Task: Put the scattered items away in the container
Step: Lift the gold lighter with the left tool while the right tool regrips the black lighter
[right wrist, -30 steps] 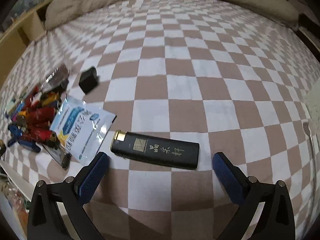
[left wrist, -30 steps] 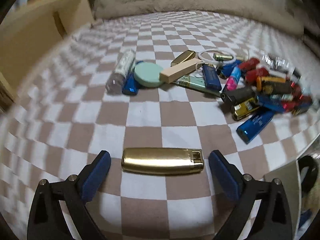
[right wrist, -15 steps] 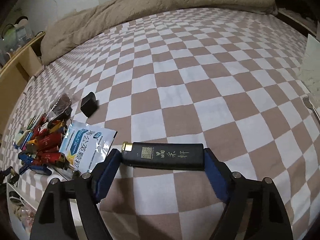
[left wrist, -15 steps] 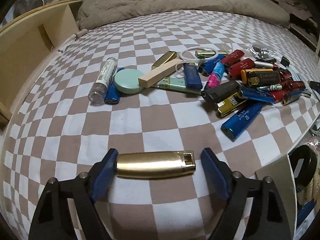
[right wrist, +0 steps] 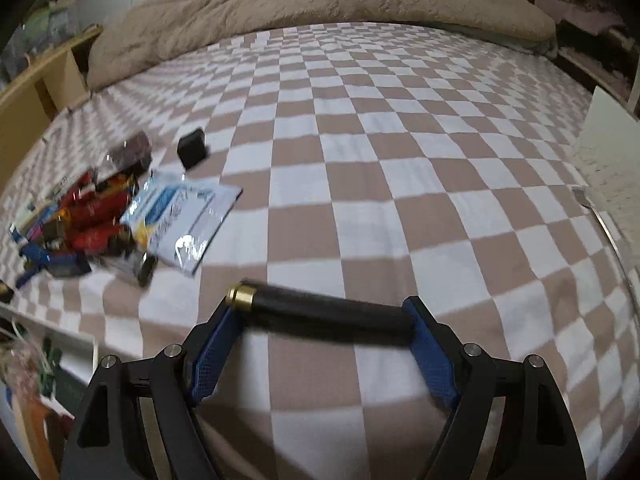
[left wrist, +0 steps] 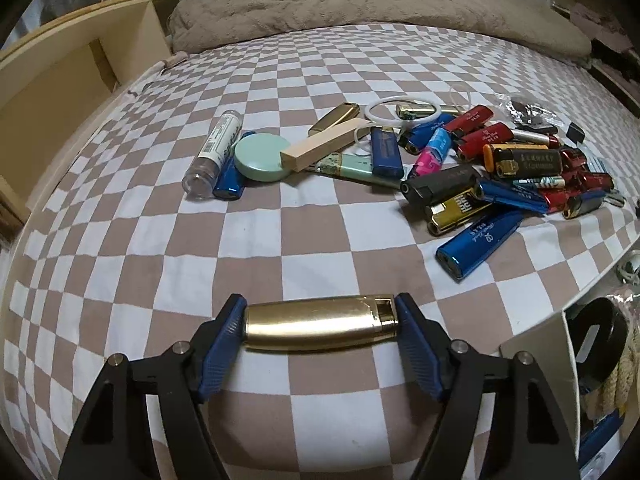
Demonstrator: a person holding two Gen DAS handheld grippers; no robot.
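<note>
My left gripper (left wrist: 320,320) is shut on a gold lighter (left wrist: 320,326), gripped end to end and held just above the checkered bedcover. My right gripper (right wrist: 322,318) is shut on a black lighter with a gold cap (right wrist: 324,314), also end to end, lifted and tilted, blurred by motion. A heap of scattered lighters (left wrist: 500,176) lies to the upper right in the left wrist view, and at the left in the right wrist view (right wrist: 80,224). No container shows clearly.
A clear tube (left wrist: 214,156), a mint round case (left wrist: 262,158), a wooden block (left wrist: 324,148) and a white ring (left wrist: 400,114) lie near the heap. A white-blue sachet (right wrist: 188,216) and a black cube (right wrist: 192,152) lie on the bedcover. A wooden shelf (left wrist: 60,80) stands left; the bed edge runs at the right.
Both grippers closed from wide open onto their lighters. The right gripper has lifted the black lighter and is moving, tilting it; the left holds the gold lighter raised a little.
</note>
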